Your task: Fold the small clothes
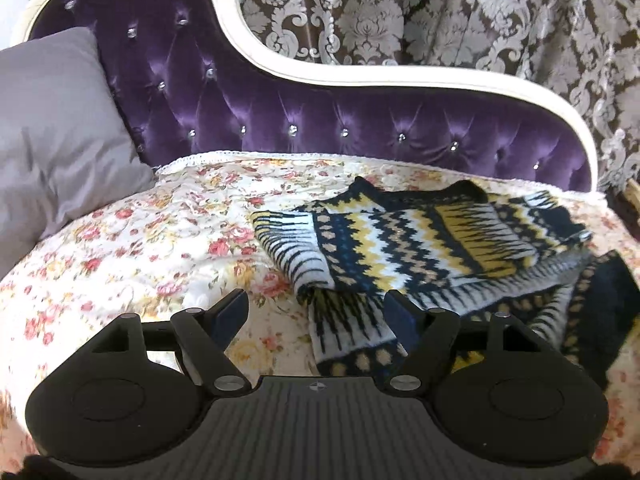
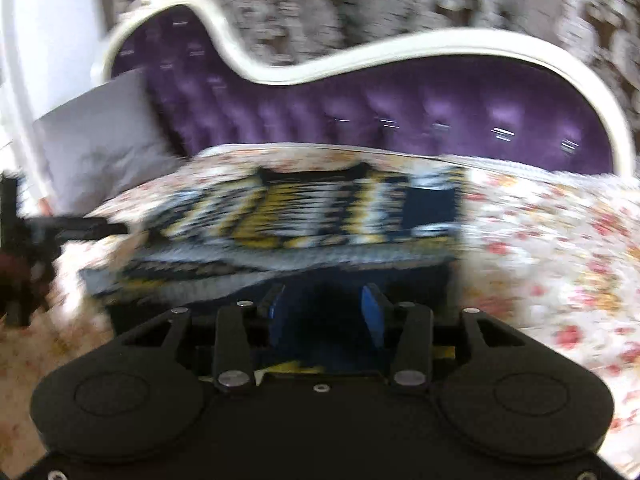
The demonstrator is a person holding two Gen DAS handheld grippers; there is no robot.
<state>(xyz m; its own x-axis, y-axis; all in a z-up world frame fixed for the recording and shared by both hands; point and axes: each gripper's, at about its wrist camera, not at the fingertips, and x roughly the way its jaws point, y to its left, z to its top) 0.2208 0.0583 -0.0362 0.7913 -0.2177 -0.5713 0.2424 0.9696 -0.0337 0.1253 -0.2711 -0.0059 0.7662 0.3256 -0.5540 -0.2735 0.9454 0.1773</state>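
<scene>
Sweater [image 1: 404, 248], knitted in navy, yellow and white zigzags, lies partly folded on the right half of the flowered bedspread [image 1: 152, 240], its near edge touching the wide-spread left claw [image 1: 316, 312]. Bare bedspread stretches left toward the grey pillow [image 1: 52, 136]. In the blurred right view, the right claw [image 2: 324, 304] stands partly apart over dark fabric; whether it grips is unclear.
</scene>
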